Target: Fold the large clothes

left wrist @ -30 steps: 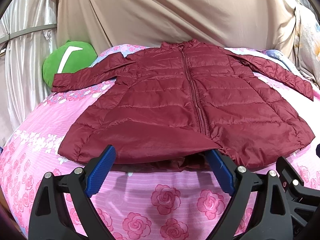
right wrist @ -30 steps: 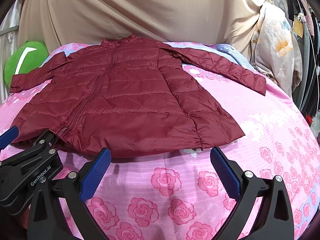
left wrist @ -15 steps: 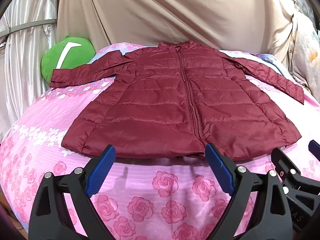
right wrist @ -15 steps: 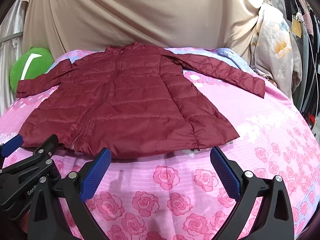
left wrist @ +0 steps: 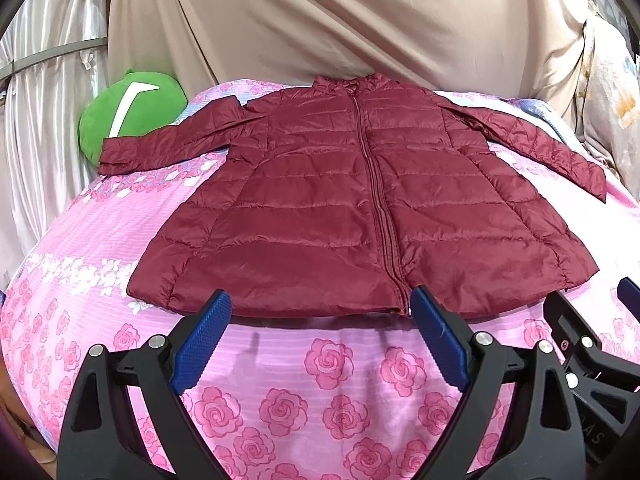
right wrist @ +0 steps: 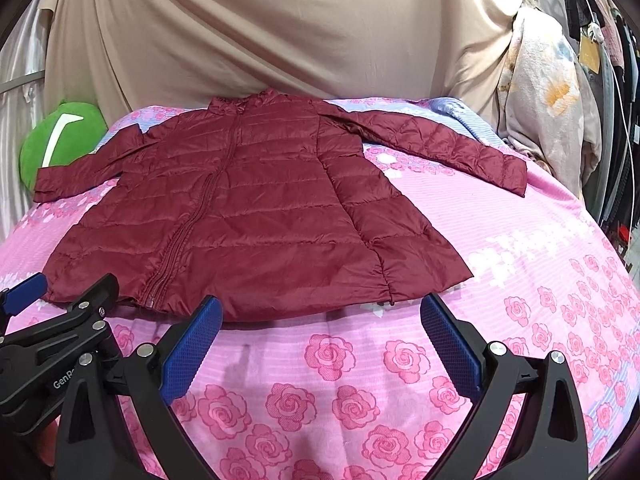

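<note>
A dark red quilted jacket (left wrist: pixel 340 208) lies flat and zipped on the pink rose-print bed (left wrist: pixel 312 380), sleeves spread to both sides, hem toward me. It also shows in the right wrist view (right wrist: pixel 256 216). My left gripper (left wrist: pixel 320 332) is open and empty, just short of the hem near the zipper's bottom end. My right gripper (right wrist: pixel 320 336) is open and empty, just short of the hem's right half. Each gripper shows at the edge of the other's view.
A green plush cushion (left wrist: pixel 128 116) sits at the bed's far left by the left sleeve cuff. A beige sheet (left wrist: pixel 340 20) hangs behind the bed. Hanging clothes (right wrist: pixel 552 92) stand at the right. The bed (right wrist: pixel 540 260) falls away at its right edge.
Both grippers have drawn back and up from the hem. The lifted hem by the zipper now lies flat on the bed.
</note>
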`<control>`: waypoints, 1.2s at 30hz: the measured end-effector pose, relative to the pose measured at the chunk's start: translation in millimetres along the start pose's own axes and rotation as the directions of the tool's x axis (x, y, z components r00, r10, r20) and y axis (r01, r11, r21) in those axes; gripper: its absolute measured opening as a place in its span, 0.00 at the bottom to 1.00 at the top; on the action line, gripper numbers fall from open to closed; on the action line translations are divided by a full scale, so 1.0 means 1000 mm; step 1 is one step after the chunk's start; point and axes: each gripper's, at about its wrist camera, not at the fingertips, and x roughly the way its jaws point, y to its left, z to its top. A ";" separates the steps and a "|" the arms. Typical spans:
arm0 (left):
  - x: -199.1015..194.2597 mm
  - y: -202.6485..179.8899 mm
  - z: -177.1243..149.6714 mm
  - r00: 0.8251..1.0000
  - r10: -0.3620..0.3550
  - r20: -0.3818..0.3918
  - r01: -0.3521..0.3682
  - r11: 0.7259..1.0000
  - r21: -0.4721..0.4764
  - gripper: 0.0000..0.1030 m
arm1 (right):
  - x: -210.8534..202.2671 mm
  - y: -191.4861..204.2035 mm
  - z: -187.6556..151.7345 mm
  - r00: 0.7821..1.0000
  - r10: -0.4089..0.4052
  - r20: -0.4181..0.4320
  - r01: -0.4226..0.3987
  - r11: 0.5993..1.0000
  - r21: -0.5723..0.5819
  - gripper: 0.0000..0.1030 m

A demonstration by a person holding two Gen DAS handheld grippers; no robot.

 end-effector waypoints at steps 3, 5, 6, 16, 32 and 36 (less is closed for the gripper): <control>0.000 0.000 0.000 1.000 0.001 0.000 -0.001 1.000 -0.001 0.86 | -0.002 0.000 0.000 1.000 -0.002 0.003 0.002 1.000 -0.002 0.95; -0.001 0.000 0.000 1.000 0.002 0.002 -0.002 1.000 -0.001 0.86 | -0.003 0.001 0.000 1.000 -0.003 0.003 0.003 1.000 -0.005 0.95; -0.002 0.000 0.000 1.000 0.003 0.002 -0.003 1.000 -0.001 0.86 | -0.003 0.001 0.000 1.000 -0.003 0.004 0.003 1.000 -0.005 0.95; -0.002 0.002 -0.001 1.000 0.010 0.001 -0.010 1.000 0.002 0.86 | -0.002 0.002 -0.002 1.000 -0.004 -0.001 0.004 1.000 -0.004 0.95; 0.003 0.003 -0.004 1.000 0.025 -0.002 -0.025 1.000 0.008 0.86 | 0.002 0.001 -0.004 1.000 -0.004 -0.012 0.004 1.000 -0.008 0.95; 0.005 0.003 -0.005 1.000 0.030 -0.005 -0.030 1.000 0.007 0.86 | 0.005 0.004 -0.003 1.000 -0.004 -0.016 0.004 1.000 -0.010 0.95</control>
